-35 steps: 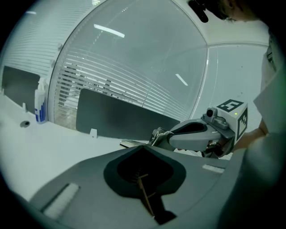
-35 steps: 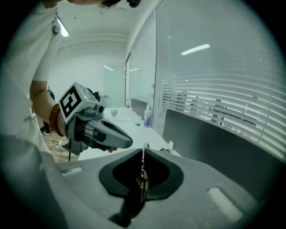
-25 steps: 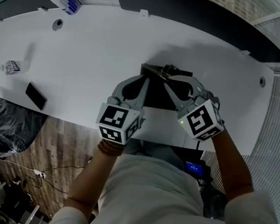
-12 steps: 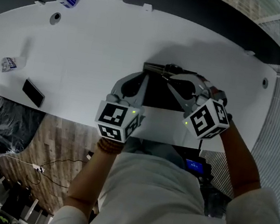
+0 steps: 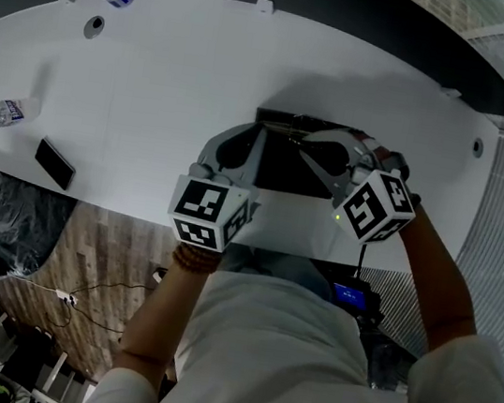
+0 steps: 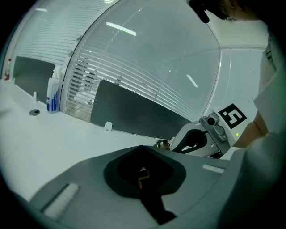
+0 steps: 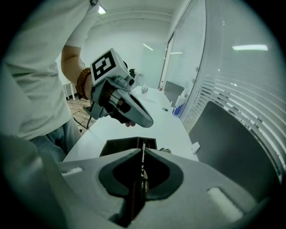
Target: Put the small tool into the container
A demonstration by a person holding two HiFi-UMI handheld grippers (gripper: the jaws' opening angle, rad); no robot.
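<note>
As right tool (image 7: 142, 151) pinches small tool (image 7: 143, 166) above dark container (image 7: 119, 146), contents unreadable.

The right gripper (image 5: 292, 137) has rolled and dipped toward the container (image 5: 278, 168).

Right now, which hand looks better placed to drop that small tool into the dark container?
Right. The right gripper is shut on the thin tool, pointing down over the open container. The left gripper sits at the container's left edge, without the tool.
</note>
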